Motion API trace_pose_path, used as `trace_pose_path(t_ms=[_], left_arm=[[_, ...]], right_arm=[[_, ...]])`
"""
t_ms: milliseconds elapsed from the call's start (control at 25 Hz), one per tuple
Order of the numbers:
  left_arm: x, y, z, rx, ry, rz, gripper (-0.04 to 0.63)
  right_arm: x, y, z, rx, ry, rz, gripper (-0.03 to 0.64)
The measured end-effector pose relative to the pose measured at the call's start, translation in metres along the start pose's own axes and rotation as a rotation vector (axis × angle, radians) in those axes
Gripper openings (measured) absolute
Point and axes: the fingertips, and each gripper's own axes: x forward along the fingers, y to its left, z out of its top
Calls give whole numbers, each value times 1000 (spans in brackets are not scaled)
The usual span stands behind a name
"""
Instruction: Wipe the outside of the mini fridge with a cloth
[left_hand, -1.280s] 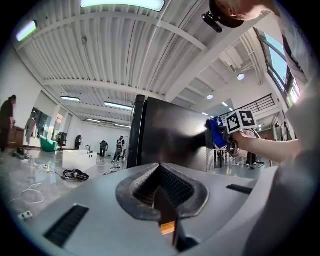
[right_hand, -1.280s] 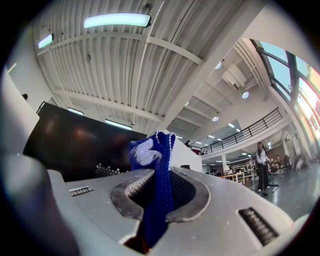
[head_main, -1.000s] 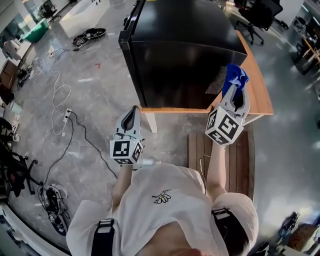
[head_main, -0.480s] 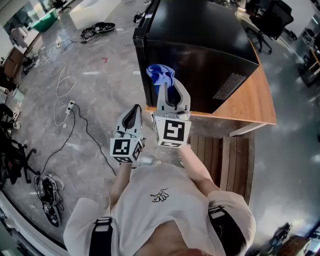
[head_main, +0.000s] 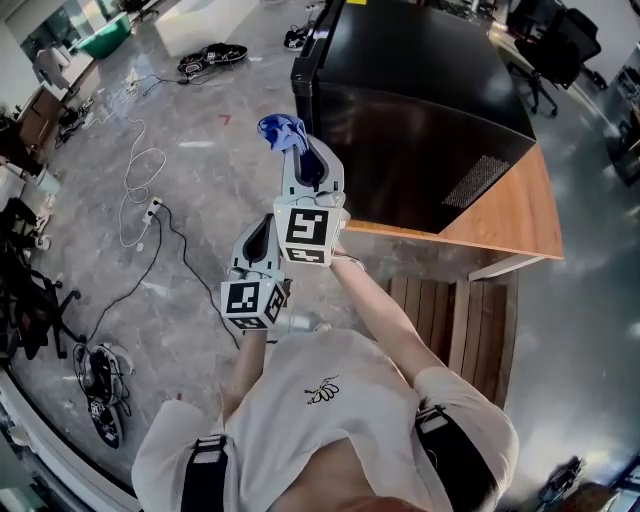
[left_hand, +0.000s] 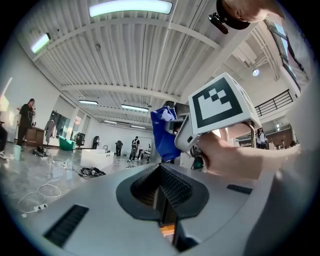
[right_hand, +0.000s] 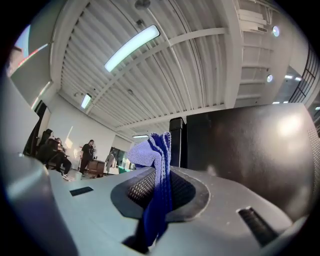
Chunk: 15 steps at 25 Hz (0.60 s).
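Black boxy mini fridge (head_main: 420, 110) stands on the wooden worktop (head_main: 510, 215). The right tongs (head_main: 306, 165), clamped on the crumpled blue cloth (head_main: 282, 131), have swept across its near side to the left corner, so that pass looks finished. The left tongs (head_main: 262, 236) hang closed and empty.

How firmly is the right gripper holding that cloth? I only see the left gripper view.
Observer: The right gripper view shows the right gripper shut on the blue cloth, which bunches above its jaws.
Operator: Is it on the fridge?
Observer: Head view: it is beside the mini fridge's near left corner, over the floor; contact unclear.
Operator: And mine?
Observer: The left gripper hangs closer to the person than the right one.
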Motion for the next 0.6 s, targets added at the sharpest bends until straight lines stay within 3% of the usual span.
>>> trace_pose_path(t_ms=[280, 600], left_arm=[[2, 0, -4, -5, 5, -6, 5], [11, -19, -10, -18, 11, -46, 5]], right_arm=[[-2, -12, -7, -79, -1, -43, 61], [-33, -67, -6, -102, 13, -136, 61]])
